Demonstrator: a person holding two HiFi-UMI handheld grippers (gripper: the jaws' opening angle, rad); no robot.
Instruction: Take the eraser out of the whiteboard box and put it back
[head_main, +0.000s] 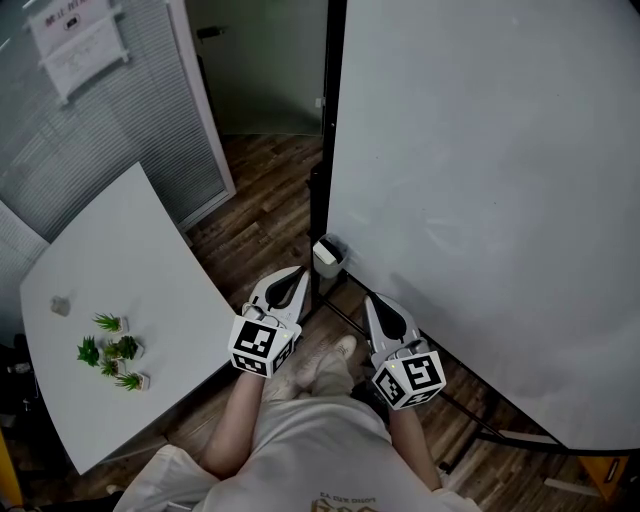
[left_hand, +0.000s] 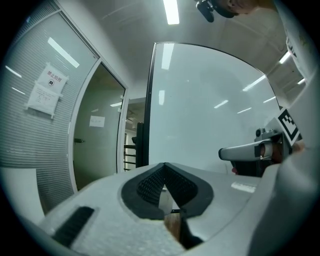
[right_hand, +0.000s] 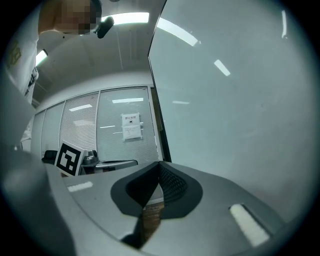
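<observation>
Left tongs fully closed, dark ribbed pads pressed together at the tips, nothing caught between them. Right tongs the same: closed tip to tip, empty. Both held level, side by side over brown wooden floor, pointing toward the lower edge of a large white whiteboard.

Just ahead of the left tongs' tips, and slightly left of the right tongs' line, a small white open-topped whiteboard box, right against the board's black upright frame post. Clear of both pairs of tongs. Eraser not to be made out; inside of the box too small and dark to tell.

Off to the left of the left tongs, a white table top with a cluster of small green potted plants. Further left and ahead, a glass partition with grey blinds, a white paper notice stuck on it.

Behind the tongs, a bare forearm and a light shirt.
</observation>
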